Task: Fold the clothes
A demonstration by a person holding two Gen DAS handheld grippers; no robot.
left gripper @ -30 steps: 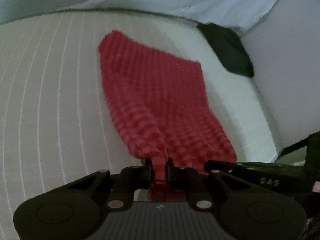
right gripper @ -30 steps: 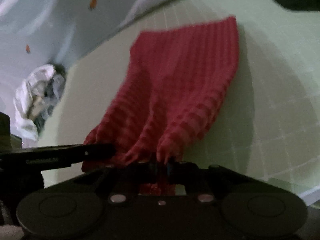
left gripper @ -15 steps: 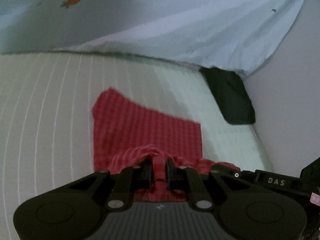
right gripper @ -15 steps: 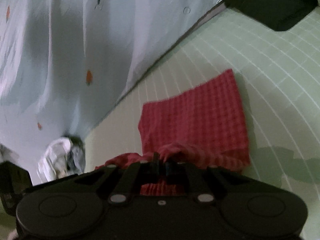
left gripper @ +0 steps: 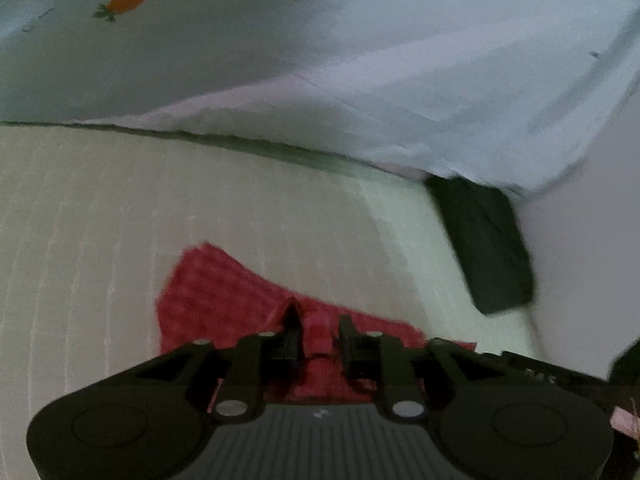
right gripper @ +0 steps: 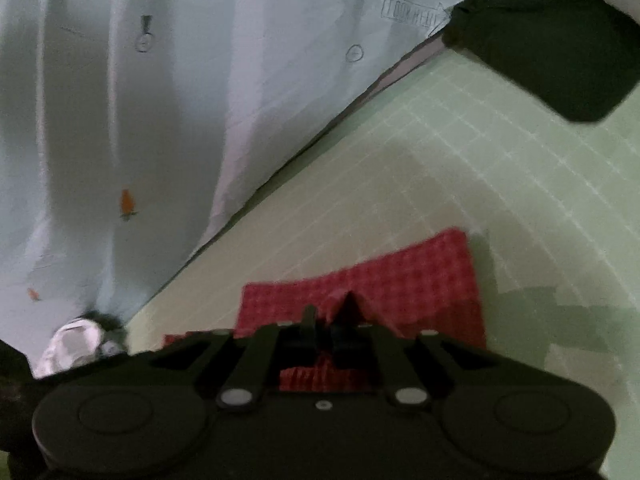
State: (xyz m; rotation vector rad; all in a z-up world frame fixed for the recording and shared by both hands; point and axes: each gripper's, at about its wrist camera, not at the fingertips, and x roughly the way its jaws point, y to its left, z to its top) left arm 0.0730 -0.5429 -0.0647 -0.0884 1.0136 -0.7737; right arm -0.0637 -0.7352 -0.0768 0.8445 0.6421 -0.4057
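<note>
red cloth folded over, both tongs letting go

the red checked cloth lies on the pale green gridded mat, doubled over on itself, so by its lie the fold in hand looks made: the near edge sits on top of the far part and only a short band of cloth shows ahead of each camera. the left tongs have their jaws opening, with a small raised pinch of red cloth standing between them and a gap on either side of it. the right tongs are opening as well, a peaked tuft of the cloth between the jaws; the blur makes it hard to say whether a pad touches it. what is left, as a judgement, is to draw both tongs clear, flatten the two pinched peaks, and perhaps fold once more.

the folded cloth's long axis runs across both views, side to side in front of the tongs, with its far edge facing the pale blue carrot-print sheet. a dark folded garment lies well apart at the mat's far corner.
</note>
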